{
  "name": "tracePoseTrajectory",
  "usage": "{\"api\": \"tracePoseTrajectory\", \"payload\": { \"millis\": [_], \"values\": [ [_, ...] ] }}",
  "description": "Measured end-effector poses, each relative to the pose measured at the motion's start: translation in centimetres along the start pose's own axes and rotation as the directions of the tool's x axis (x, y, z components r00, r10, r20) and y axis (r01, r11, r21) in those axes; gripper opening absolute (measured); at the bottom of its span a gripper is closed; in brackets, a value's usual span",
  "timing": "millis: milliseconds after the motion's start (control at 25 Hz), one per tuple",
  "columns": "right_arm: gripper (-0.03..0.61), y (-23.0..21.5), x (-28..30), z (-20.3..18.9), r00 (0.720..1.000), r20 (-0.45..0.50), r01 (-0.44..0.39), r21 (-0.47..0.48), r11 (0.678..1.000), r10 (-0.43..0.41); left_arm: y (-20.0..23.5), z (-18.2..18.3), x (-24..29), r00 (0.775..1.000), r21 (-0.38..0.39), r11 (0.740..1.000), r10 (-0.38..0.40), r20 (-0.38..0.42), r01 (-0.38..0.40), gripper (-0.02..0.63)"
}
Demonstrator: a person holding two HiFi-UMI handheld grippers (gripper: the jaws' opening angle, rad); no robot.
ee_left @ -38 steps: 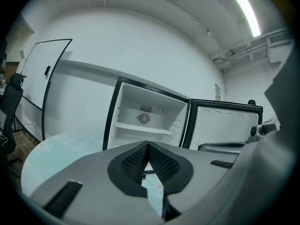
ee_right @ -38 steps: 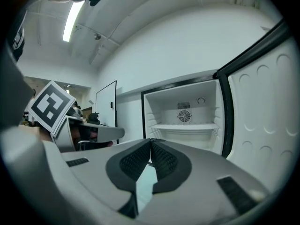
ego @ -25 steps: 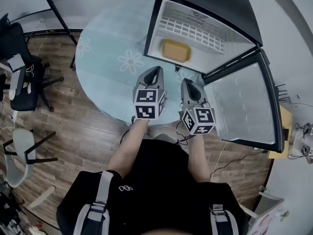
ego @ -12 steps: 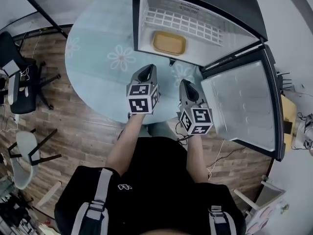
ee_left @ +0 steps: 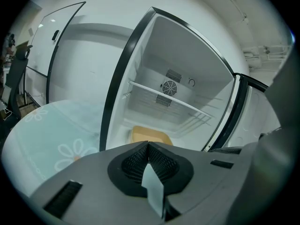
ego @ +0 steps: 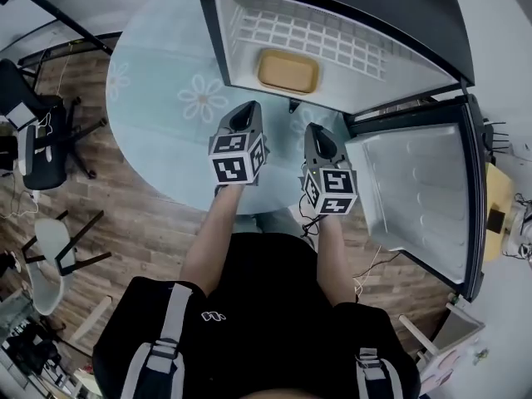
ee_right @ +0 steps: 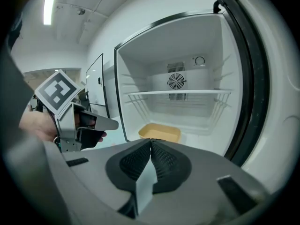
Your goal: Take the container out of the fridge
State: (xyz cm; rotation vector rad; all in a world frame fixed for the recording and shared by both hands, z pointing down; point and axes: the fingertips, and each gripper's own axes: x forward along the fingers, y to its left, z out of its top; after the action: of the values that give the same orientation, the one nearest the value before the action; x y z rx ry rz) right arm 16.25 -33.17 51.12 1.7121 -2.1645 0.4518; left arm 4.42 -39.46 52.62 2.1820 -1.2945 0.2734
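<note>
Approach to the open fridge [ego: 249,7]
Centre frame, left gripper [ego: 243,111] and right gripper [ego: 316,131], jaws together and empty, have moved closer to it; beyond, upper centre, the yellow container [ego: 288,71] sits untouched on its floor.

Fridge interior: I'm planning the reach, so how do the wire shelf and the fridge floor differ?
The wire shelf is an open white grid and carries nothing; the fridge floor is solid and bears the yellow container. The wire shelf sits higher, just below the round fan; the fridge floor lies at the bottom. Both are white and inside the open fridge.
</note>
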Motion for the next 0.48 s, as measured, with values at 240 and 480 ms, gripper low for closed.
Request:
{"api": "tracePoseTrajectory", "payload": {
  "millis": [240,480],
  "values": [
    [0.026,-2.0,1.8,0.4,1.000,-0.006,0.005,0.020,1.000,-0.005,-0.4,0.1,2.2,1.000,-0.018,1.000,-0.022,0.003,0.022,0.002],
    [0.049,-3.4,4.2,0.8,0.999,-0.028,0.018,0.001,1.000,-0.018,-0.1,0.6,4.1,1.000,0.016,1.000,-0.025,0.005,0.025,0.040]
  ]
}}
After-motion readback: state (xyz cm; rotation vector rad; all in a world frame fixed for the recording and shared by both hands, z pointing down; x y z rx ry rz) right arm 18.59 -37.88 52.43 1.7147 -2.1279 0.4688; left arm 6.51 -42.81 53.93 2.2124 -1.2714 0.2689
